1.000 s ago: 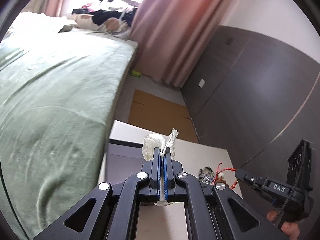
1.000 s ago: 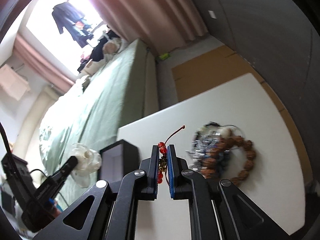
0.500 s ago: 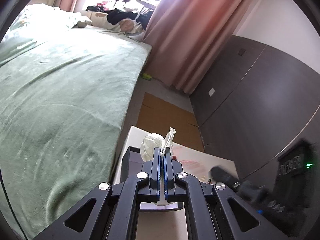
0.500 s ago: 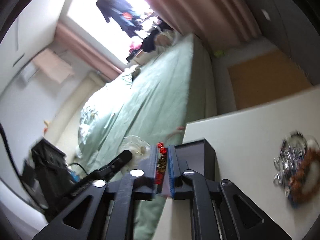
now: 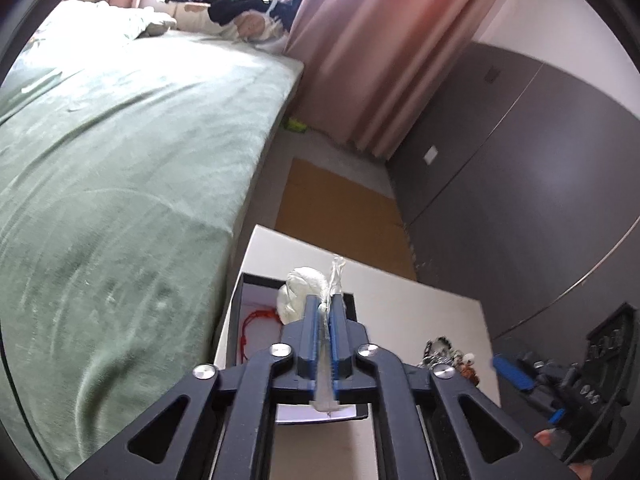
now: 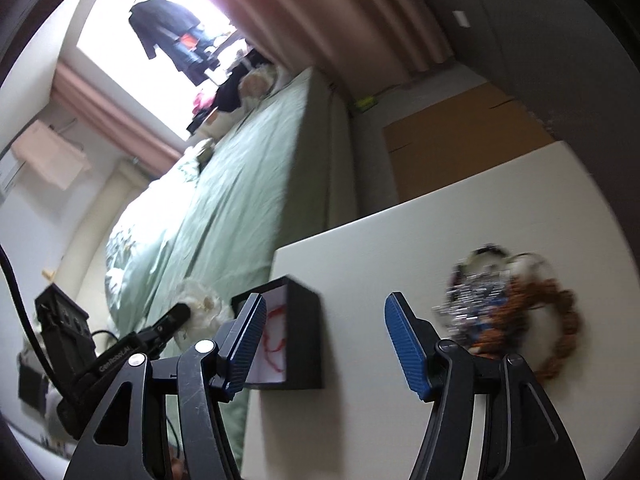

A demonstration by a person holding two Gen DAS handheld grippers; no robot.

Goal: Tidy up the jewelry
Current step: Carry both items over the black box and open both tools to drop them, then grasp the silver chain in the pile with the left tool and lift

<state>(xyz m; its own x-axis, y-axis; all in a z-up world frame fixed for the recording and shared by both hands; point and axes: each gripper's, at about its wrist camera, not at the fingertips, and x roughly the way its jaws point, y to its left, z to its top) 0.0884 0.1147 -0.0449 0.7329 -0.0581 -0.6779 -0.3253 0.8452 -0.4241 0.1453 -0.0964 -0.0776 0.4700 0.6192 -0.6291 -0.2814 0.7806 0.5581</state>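
Observation:
A black jewelry box with a white lining stands at the left edge of the white table. A red string bracelet lies inside it, also seen in the right wrist view. My left gripper is shut on a clear plastic bag with something white in it, held above the box. My right gripper is open and empty, just right of the box. A pile of bead bracelets and silver jewelry lies on the table to the right.
A bed with a green cover runs along the table's left side. Dark wardrobe doors and a pink curtain stand beyond. Cardboard lies on the floor past the table.
My right gripper carried the red string bracelet over to the box, opened and let it go inside. It has drawn back to the right. My left gripper still holds the bag.

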